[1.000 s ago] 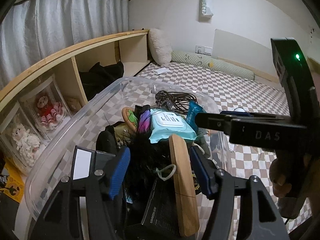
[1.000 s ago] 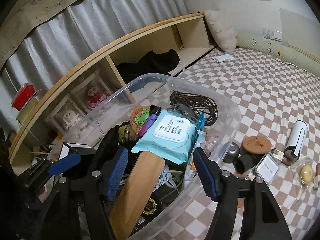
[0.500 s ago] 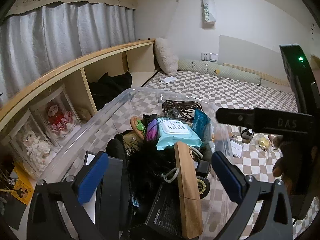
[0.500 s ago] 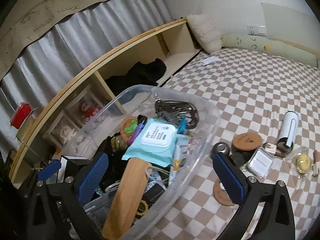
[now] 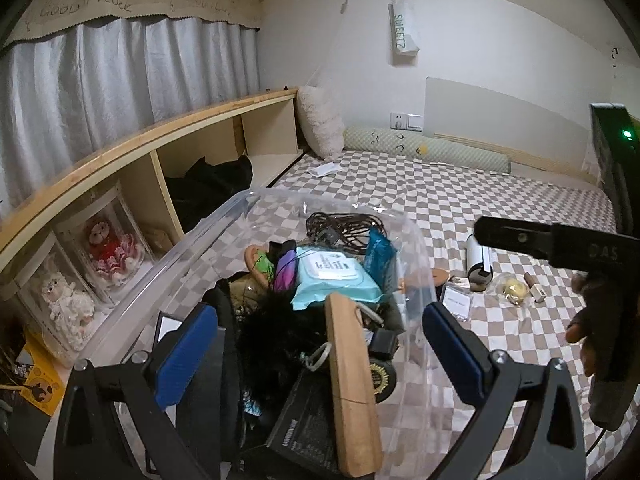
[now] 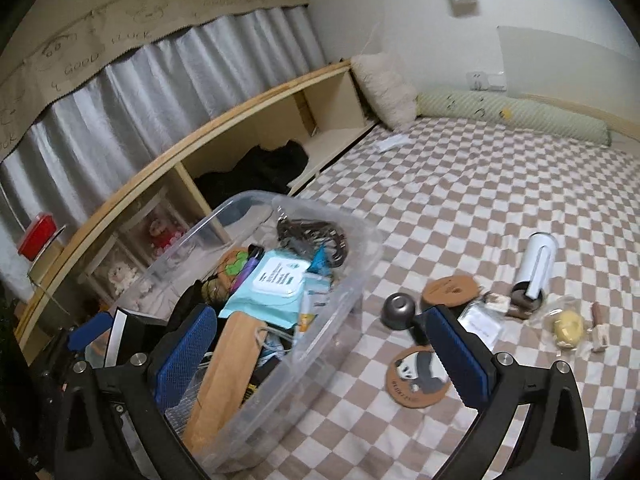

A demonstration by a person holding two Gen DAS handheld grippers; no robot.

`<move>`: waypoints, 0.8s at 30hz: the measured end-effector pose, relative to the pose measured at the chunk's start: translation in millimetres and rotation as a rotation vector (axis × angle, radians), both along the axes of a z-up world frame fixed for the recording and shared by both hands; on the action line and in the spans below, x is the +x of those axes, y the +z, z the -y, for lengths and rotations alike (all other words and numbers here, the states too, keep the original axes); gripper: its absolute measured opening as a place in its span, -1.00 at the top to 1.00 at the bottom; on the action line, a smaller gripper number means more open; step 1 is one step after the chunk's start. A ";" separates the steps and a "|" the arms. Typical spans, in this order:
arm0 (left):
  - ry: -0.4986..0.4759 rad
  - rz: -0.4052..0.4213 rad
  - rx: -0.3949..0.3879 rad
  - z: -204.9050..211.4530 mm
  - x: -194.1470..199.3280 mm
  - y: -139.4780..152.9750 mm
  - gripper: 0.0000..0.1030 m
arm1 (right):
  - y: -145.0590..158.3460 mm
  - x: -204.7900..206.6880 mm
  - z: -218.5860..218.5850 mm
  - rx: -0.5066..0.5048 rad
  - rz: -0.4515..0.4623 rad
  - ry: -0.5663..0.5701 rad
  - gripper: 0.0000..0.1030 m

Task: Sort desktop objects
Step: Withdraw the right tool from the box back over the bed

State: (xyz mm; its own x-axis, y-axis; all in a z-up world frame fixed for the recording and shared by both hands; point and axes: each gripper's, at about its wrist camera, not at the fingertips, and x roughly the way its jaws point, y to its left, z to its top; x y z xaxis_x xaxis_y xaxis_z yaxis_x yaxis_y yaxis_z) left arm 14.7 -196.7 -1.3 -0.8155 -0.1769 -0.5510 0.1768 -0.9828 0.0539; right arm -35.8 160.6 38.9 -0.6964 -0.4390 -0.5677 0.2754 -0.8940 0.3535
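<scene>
A clear plastic bin [image 5: 224, 216] [image 6: 352, 300] on the checked bedspread holds a blue wet-wipes pack [image 5: 332, 276] [image 6: 276, 280], a wooden board [image 5: 352, 384] [image 6: 224, 372], a dark cable coil [image 5: 344, 224] and other clutter. My left gripper [image 5: 320, 348] hovers over the bin's near end, open and empty. My right gripper [image 6: 320, 348] is open too, straddling the bin's right wall with nothing gripped. Loose on the bedspread lie a white cylinder [image 6: 536, 268], a cork coaster [image 6: 452, 290], a panda coaster [image 6: 416, 376], a dark round knob [image 6: 398, 310] and a yellow item in a wrapper [image 6: 566, 326].
A wooden shelf unit [image 5: 132, 148] with dolls in clear cases [image 5: 108, 244] and black cloth runs along the left. A pillow [image 5: 320, 124] and green bolster [image 5: 424, 148] lie at the far wall. The other gripper's body [image 5: 608, 260] and a hand fill the left view's right edge.
Both grippers opened from partly open to wide. Both drew back from the bin; the right one swung right, bringing the loose items on the bedspread into fuller view.
</scene>
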 end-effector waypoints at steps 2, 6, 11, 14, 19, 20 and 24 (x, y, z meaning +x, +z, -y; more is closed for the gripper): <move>-0.009 -0.007 -0.004 -4.5 0.0 2.2 -1.00 | 5.1 6.1 -9.3 0.021 -0.024 -0.021 -1.00; -0.032 -0.013 -0.008 -16.2 0.5 5.9 -1.00 | 11.5 14.0 -25.0 0.034 -0.032 -0.046 -1.00; -0.058 -0.013 -0.004 -33.0 -2.5 8.9 -1.00 | 17.8 32.7 -51.4 0.069 -0.088 -0.100 -1.00; -0.076 -0.015 -0.004 -46.0 -3.4 11.5 -1.00 | 21.2 45.0 -71.0 0.105 -0.137 -0.154 -1.00; -0.111 -0.020 0.010 -70.4 -3.6 16.0 -1.00 | 20.7 61.8 -116.4 0.101 -0.160 -0.272 -1.00; -0.122 -0.018 0.018 -75.7 -4.1 16.6 -1.00 | 19.7 64.1 -124.0 0.108 -0.160 -0.291 -1.00; -0.164 -0.014 0.029 -99.0 -4.4 18.6 -1.00 | 11.4 72.1 -154.2 0.140 -0.125 -0.343 -1.00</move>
State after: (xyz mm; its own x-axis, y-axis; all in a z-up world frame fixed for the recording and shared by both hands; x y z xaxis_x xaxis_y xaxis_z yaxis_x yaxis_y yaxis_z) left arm 10.3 -97.8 17.3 -0.8396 -0.0251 -0.5426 0.0148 -0.9996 0.0234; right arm 36.3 314.9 50.4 -0.8569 -0.0926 -0.5070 -0.0150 -0.9788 0.2041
